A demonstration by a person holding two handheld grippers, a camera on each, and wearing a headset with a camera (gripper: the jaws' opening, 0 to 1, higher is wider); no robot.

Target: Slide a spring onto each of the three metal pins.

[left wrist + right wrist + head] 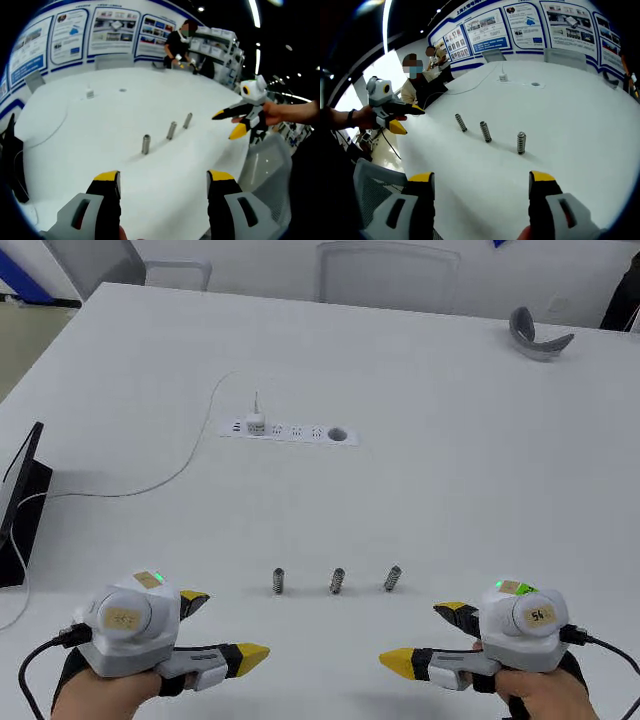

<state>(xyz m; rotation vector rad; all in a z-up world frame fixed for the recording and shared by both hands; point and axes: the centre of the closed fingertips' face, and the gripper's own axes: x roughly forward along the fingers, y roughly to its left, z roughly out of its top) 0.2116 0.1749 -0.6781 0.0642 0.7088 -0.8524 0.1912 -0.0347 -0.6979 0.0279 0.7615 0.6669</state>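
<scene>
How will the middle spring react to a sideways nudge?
The middle spring stands upright, tall and narrow, on the table, so it probably tips easily. Its round coils would likely roll once down. It looks small, so probably light.

The left gripper (pixel 225 625) was a rounded white housing with a tan sticker (pixel 123 618) on its round face, a small green light (pixel 157 577) on top, and grey-and-black jaws with yellow ends. A black cable (pixel 35 655) left its rear. The right gripper (pixel 420 635) had the same white, grey, black and yellow. Its round label (pixel 539 616) bore handwritten marks below a green lamp (pixel 524 589), and a black lead (pixel 610 648) ran from its back. A dark strap (pixel 70 668) wrapped the left wrist.
</scene>
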